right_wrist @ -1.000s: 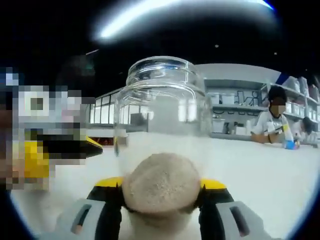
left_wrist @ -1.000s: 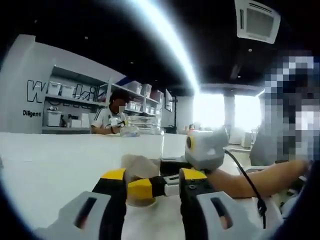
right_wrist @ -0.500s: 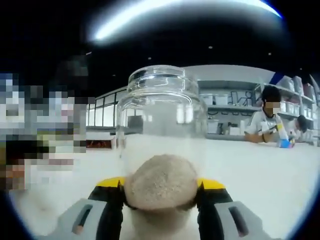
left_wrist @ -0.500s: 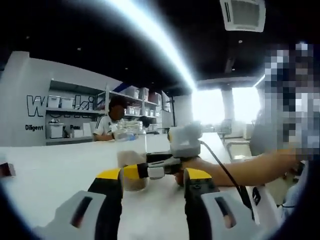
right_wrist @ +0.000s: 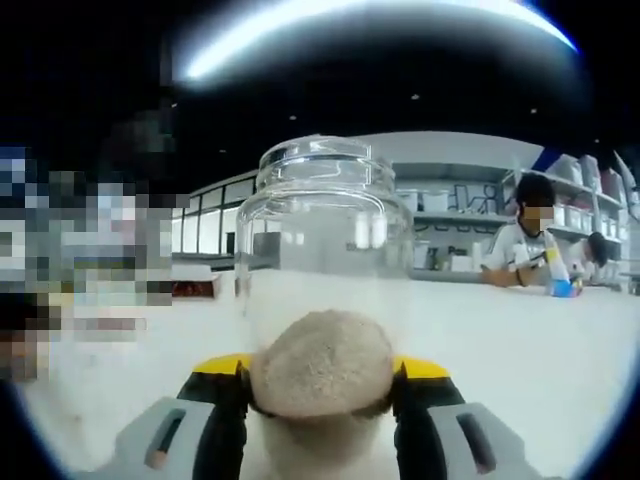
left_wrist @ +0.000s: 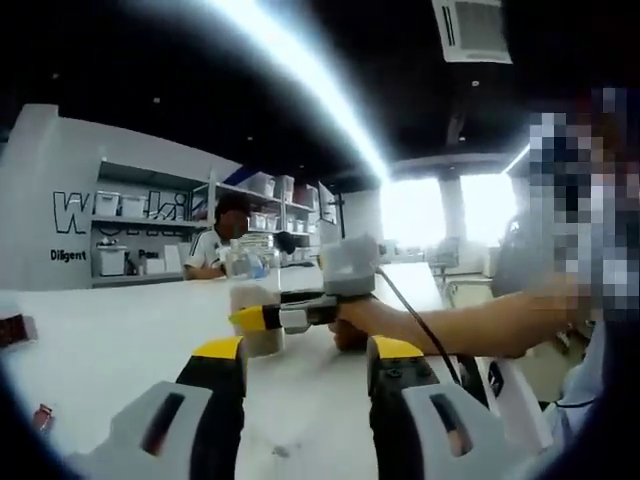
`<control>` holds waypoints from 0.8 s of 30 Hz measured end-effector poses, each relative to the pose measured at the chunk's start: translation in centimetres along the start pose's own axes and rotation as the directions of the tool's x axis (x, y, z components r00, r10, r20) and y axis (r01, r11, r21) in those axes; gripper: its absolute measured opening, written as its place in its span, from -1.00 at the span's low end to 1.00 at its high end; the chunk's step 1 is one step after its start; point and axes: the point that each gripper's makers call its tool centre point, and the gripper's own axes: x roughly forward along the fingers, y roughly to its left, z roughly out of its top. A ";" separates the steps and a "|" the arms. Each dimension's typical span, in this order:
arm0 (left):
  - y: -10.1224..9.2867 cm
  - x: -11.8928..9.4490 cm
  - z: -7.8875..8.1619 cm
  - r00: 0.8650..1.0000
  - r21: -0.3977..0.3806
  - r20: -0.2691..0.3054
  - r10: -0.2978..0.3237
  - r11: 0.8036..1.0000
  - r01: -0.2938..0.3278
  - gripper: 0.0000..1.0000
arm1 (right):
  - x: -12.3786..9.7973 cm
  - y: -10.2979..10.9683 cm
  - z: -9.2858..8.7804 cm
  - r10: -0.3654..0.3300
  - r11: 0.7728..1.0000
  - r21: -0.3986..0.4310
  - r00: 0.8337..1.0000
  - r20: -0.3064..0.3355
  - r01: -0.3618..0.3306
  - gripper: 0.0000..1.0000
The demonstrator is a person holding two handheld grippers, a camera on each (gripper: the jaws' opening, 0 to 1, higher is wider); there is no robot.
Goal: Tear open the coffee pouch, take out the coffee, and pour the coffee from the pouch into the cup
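A clear glass cup stands on the white table right in front of my right gripper. That gripper is shut on a round beige coffee pouch, held low against the cup's near wall. In the left gripper view the right gripper reaches in from the right, held by a person's hand, with the pouch at the foot of the cup. My left gripper hangs open and holds nothing, well back from the cup.
A small dark red scrap and another small bit lie on the table at the left. Across the room a person sits at a bench in front of shelves of bins.
The left gripper has drawn back from the cup, so the right gripper and pouch look smaller and farther. Its yellow jaw has left the right gripper view. The right gripper still holds the pouch.
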 end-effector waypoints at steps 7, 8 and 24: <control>0.4 -0.6 -0.3 1.000 -0.020 0.018 -0.007 1.000 0.008 0.01 | -0.1 -0.6 0.0 -0.021 1.000 0.000 1.000 0.004 0.021 0.15; 0.5 -0.8 -0.3 1.000 -0.013 0.020 0.000 1.000 0.001 0.00 | -0.1 -0.7 0.0 -0.023 1.000 0.000 1.000 0.004 0.023 0.15; 0.0 -1.1 -0.1 0.999 0.039 0.040 -0.010 0.999 0.008 -0.03 | -0.3 -2.4 0.1 -0.062 0.998 0.001 0.998 0.012 0.062 0.14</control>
